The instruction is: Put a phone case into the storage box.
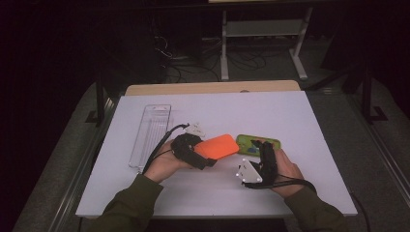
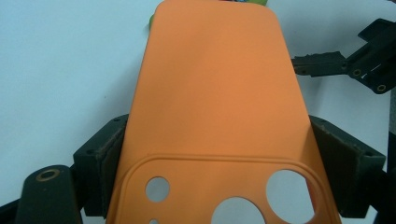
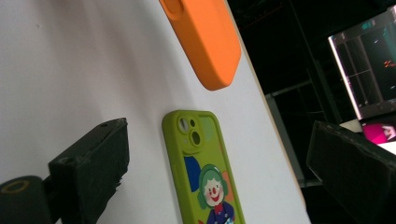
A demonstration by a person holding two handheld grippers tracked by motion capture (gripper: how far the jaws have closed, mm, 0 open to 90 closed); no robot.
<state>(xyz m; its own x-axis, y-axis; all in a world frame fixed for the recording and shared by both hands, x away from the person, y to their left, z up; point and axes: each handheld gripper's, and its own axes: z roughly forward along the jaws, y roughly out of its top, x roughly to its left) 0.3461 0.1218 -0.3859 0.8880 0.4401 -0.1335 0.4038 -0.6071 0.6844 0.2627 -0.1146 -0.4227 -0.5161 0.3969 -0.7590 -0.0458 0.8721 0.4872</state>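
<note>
My left gripper (image 1: 204, 153) is shut on an orange phone case (image 1: 218, 146) and holds it just above the white table. In the left gripper view the case (image 2: 215, 93) shows its back with the camera cut-outs near me, and both pads (image 2: 108, 161) press on its long edges. A green phone (image 1: 258, 143) with a clown picture lies flat to the right of the case. My right gripper (image 1: 264, 147) reaches over it. In the right gripper view the jaws stand wide open around the green phone (image 3: 205, 172) without touching it, and the orange case (image 3: 205, 37) hangs beyond.
A clear plastic tray (image 1: 151, 135) lies lengthwise on the left part of the white board (image 1: 270, 111). Beyond the table's far edge there are a metal frame (image 1: 261, 43) and cables on a dark floor. Part of the right gripper (image 2: 359, 65) shows in the left gripper view.
</note>
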